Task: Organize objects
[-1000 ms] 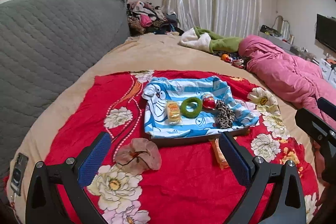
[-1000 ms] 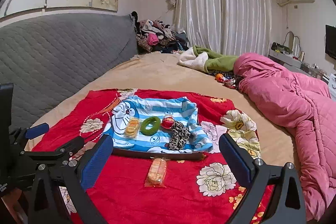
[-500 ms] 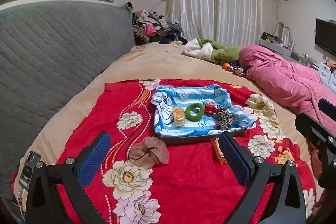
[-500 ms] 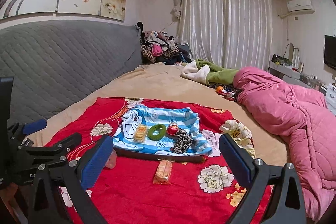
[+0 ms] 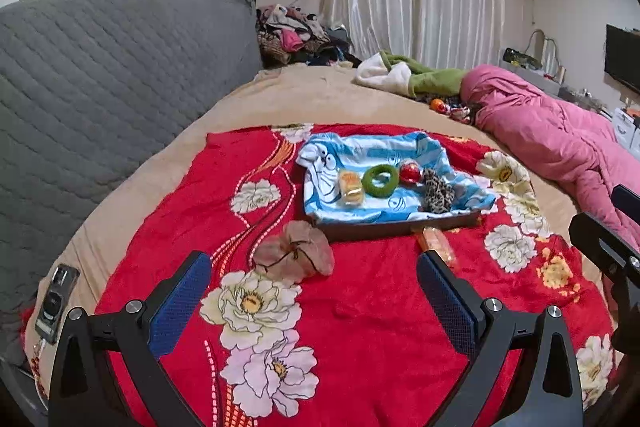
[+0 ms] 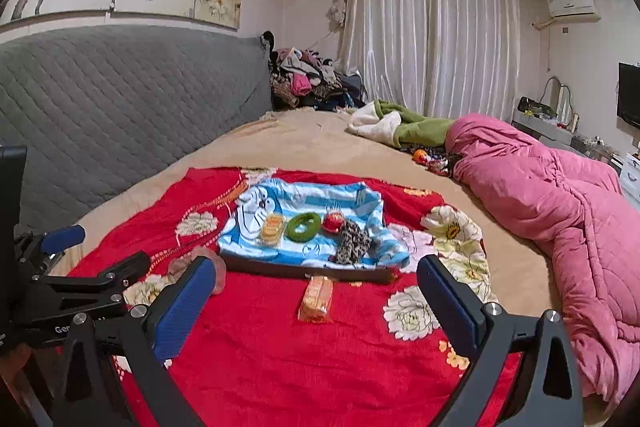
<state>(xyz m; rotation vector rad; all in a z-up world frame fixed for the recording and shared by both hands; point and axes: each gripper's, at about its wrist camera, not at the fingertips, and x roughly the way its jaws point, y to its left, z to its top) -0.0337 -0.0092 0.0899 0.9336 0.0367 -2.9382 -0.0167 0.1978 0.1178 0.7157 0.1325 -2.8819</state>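
Note:
A dark tray lined with a blue striped cartoon cloth sits on a red floral blanket. In it lie a snack packet, a green ring, a red ball and a leopard scrunchie. A brown-pink scrunchie lies before the tray at left. An orange snack packet lies before the tray. My left gripper is open and empty, near the scrunchie. My right gripper is open and empty, around the orange packet's position but nearer the camera.
A grey quilted headboard runs along the left. A pink duvet lies at right, green and white fabric and a clothes pile at the back. A phone lies at the bed's left edge.
Both grippers have pulled back and risen, so the tray and objects look smaller and farther. Nothing on the blanket has moved.

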